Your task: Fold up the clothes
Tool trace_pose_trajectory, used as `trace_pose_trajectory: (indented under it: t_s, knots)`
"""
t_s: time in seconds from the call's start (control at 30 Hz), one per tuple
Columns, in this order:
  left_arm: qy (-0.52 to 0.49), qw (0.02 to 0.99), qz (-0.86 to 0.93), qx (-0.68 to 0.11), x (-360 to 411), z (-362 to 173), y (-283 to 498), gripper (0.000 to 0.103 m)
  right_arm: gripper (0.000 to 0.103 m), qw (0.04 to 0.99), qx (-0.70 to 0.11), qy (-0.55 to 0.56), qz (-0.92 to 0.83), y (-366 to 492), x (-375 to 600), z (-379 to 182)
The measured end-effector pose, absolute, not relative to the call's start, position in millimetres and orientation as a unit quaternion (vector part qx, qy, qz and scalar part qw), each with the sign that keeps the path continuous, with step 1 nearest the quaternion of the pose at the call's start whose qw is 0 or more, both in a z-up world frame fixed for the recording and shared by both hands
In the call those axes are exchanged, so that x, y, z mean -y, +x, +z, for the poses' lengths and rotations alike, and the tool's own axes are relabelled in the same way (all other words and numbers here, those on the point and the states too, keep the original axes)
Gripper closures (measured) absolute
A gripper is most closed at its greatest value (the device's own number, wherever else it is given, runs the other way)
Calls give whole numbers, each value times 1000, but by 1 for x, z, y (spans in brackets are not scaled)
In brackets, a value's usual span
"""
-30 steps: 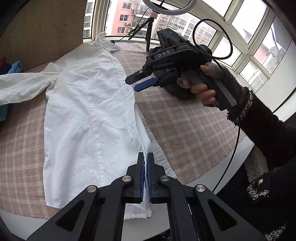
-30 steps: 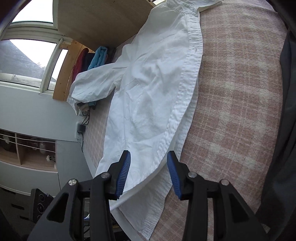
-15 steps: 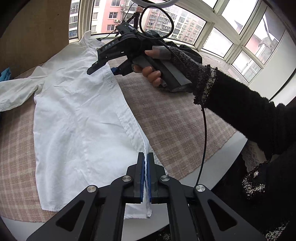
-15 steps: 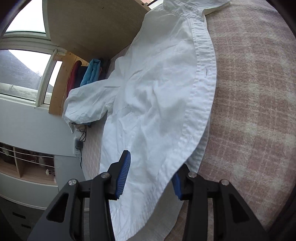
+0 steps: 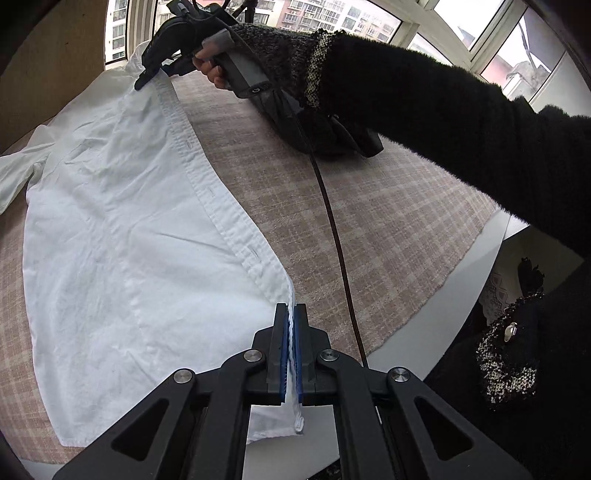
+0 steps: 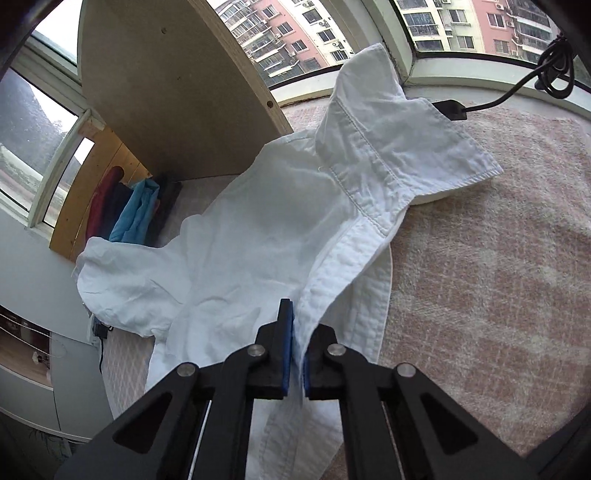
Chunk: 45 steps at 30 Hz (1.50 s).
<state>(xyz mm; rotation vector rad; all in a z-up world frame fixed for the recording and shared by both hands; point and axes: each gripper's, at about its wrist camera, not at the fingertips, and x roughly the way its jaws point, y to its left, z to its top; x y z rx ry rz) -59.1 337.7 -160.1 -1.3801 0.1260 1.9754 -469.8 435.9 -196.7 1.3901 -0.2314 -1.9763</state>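
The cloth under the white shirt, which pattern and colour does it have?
A pink-and-beige check tablecloth, clearest in the left wrist view.

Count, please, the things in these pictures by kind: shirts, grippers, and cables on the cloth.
White shirt: 1
Grippers: 2, the left gripper and the right gripper, each shut on the shirt's front edge
Black cable across the checked cloth: 1
Total: 4

A home, high in a flat: bay windows [image 6: 461, 33] facing apartment blocks [image 6: 295, 33], folded clothes [image 6: 136, 210] stacked by a checked cloth [image 5: 369, 206].
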Motion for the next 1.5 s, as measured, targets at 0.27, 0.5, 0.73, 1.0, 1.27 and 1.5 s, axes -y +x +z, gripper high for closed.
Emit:
trace_pose_trajectory:
  t_s: [0.27,0.5,0.73,1.0,1.27,1.5]
  knots:
    - [-547,378,743,-73,-362,-185,-68,101,101,340,9,505,-793,-472,-417,-185]
    - [-575,371,727,-61,-339,-182,-57,93,76,271,-73,506,-816,-472,-433,-189]
    - [-553,231,800,-32,-226,-140,-69,84,76,316,-48,448,-835,-411,-461,-143]
    - [-580,192,791,-40,-207,-203,-109,84,76,417,-133,484,-757,-307,-386,-184]
    - [-571,128,810,-37,-159,-174,-103,87,76,376,-158,510,-758,-297,-389,-203]
    - [-498,7,867,9,-36,-91,-109,75,76,406,-69,476,-777,-273,-418,-129]
